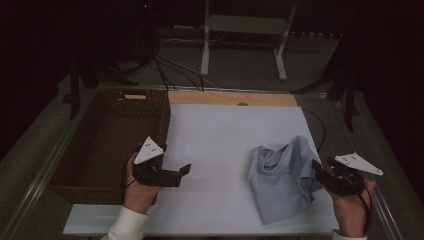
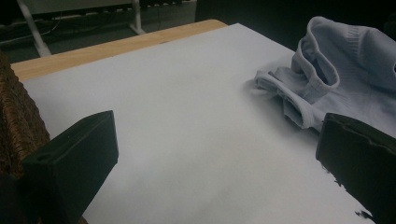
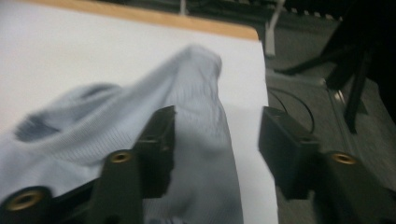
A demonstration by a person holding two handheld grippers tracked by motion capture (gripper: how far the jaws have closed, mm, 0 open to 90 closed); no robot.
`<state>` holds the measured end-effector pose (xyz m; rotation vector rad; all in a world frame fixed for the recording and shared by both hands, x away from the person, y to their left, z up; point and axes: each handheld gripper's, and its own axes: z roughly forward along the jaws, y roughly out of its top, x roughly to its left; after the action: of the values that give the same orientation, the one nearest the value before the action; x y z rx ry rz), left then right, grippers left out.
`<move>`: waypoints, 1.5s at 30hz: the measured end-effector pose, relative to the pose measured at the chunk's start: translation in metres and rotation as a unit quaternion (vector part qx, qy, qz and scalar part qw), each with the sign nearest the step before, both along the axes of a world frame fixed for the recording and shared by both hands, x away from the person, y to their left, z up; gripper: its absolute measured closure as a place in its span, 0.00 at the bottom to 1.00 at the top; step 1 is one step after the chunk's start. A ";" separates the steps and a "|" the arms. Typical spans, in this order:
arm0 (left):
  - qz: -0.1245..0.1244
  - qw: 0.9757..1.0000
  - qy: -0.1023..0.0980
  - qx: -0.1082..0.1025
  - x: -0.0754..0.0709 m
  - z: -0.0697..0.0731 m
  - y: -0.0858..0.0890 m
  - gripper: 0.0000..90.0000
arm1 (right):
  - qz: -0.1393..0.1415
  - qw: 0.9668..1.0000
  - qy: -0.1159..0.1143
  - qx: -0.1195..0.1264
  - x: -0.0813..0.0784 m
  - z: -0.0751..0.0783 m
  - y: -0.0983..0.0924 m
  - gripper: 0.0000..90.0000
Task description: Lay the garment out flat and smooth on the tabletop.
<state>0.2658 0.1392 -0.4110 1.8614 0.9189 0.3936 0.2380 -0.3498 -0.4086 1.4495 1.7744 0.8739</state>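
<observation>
A: Right, where was the light blue garment (image 1: 282, 177) at that moment?

B: It lay crumpled on the white sheet of the table (image 1: 220, 140), well to the right of the wicker basket (image 1: 107, 145) and nearer the table's right edge. One part of it stood up in a ridge; the rest was flat and folded over itself.

A: And the right claw (image 3: 215, 140)?

B: It sat at the garment's right edge with its jaws parted. A fold of the cloth lay between them and ran against the left jaw, but the right jaw stood clear of it, so I would call it released, not gripping.

A: The left claw (image 1: 184, 170)?

B: Just beside the basket's right wall, held above the bare sheet and well apart from the garment. Its jaws were spread wide, nothing between them.

A: So which step was that?

B: My reading: a regrasp or rearranging of the garment, with the basket as the likely destination. Nothing was in the basket as far as I could see.

A: What would the next move need?

B: Probably a firm pinch on a thick fold beside the ridge, with the left claw crossing from the basket to take the opposite edge so the cloth would not trail.
</observation>
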 end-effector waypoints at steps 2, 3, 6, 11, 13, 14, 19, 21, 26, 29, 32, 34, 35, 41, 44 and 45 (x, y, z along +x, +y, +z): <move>0.000 1.000 -0.002 0.000 0.000 0.000 0.000 0.00 | 0.004 1.000 -0.004 0.007 0.000 0.002 0.001 0.41; 0.001 1.000 -0.002 0.000 0.000 0.001 0.000 0.00 | 0.006 1.000 -0.008 0.008 -0.001 0.003 0.003 0.38; 0.000 1.000 -0.005 -0.002 -0.001 0.002 -0.002 0.00 | 0.021 0.999 -0.022 0.017 -0.001 0.006 0.007 0.31; -0.010 1.000 -0.010 -0.002 -0.004 0.004 -0.011 0.00 | 0.045 0.998 -0.024 0.021 0.000 0.008 0.016 0.27; -0.014 1.000 -0.012 -0.002 -0.005 0.004 -0.016 0.00 | 0.054 0.998 -0.019 0.021 0.001 0.006 0.020 0.26; -0.016 1.000 -0.012 -0.002 -0.005 0.004 -0.019 0.00 | 0.058 0.998 -0.017 0.019 0.002 0.005 0.022 0.25; -0.032 0.999 -0.014 0.001 -0.007 0.003 -0.034 0.00 | 0.080 0.997 -0.008 0.018 0.004 -0.001 0.033 0.24; -0.037 0.999 -0.015 -0.001 -0.007 0.002 -0.040 0.00 | 0.090 0.996 -0.005 0.018 0.005 -0.003 0.037 0.23; -0.044 0.999 -0.014 -0.001 -0.005 -0.002 -0.052 0.00 | 0.104 0.995 0.000 0.016 0.007 -0.008 0.042 0.23; -0.047 0.999 -0.015 -0.005 -0.003 -0.004 -0.059 0.00 | 0.109 0.994 0.004 0.016 0.008 -0.011 0.043 0.23; -0.051 0.999 -0.016 -0.009 -0.001 -0.006 -0.065 0.00 | 0.111 0.994 0.007 0.015 0.008 -0.012 0.044 0.23; -0.053 0.998 -0.017 -0.014 0.000 -0.009 -0.071 0.00 | 0.114 0.993 0.008 0.012 0.009 -0.013 0.045 0.24; -0.054 0.998 -0.016 -0.017 0.000 -0.010 -0.074 0.00 | 0.116 0.993 0.008 0.012 0.009 -0.014 0.046 0.24; -0.065 0.998 -0.011 -0.018 0.001 -0.017 -0.092 0.00 | 0.128 0.992 0.016 0.006 0.010 -0.017 0.050 0.27; -0.070 0.997 -0.009 -0.017 0.002 -0.021 -0.100 0.01 | 0.135 0.991 0.017 0.001 0.010 -0.019 0.052 0.29; -0.068 0.997 -0.009 -0.018 0.002 -0.022 -0.103 0.02 | 0.136 0.991 0.016 0.000 0.010 -0.019 0.053 0.30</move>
<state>0.2676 0.0358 -0.4330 1.8714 0.7763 0.3079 0.2482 -0.2969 -0.4274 1.2437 2.0280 0.9910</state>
